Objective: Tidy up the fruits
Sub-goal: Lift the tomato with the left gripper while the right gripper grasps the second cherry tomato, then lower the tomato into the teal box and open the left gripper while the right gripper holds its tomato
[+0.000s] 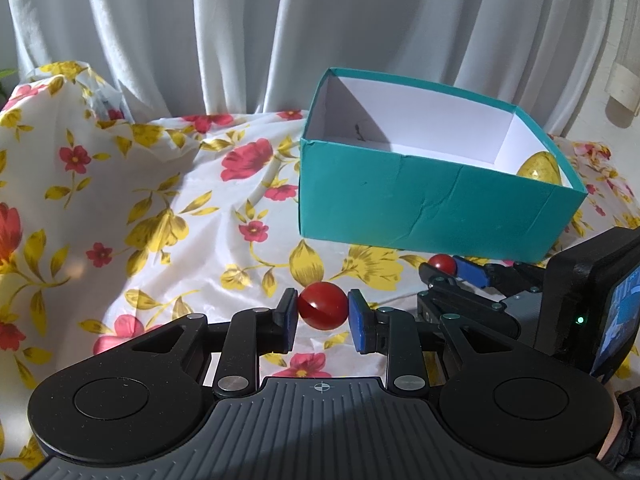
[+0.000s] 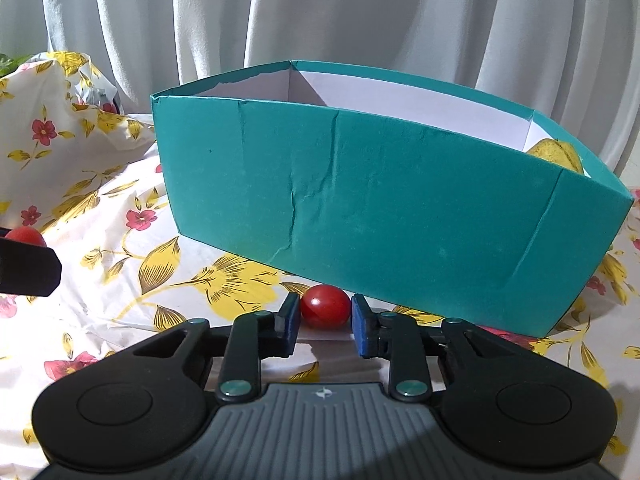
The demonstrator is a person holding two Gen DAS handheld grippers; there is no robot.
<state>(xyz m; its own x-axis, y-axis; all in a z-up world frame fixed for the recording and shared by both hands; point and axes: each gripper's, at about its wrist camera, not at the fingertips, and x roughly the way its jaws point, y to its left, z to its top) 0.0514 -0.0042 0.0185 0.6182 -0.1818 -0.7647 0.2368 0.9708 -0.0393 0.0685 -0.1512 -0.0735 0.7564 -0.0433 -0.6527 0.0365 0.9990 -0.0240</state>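
Left gripper clamped on red fruit, low over floral cloth. Right gripper closed on second red fruit, resting on cloth just beside teal box near wall. Yellow fruit inside box, right corner. White curtain behind.

Box on a cloth before a curtain, one fruit inside at its right end, two tomatoes in front, each between gripper pads.
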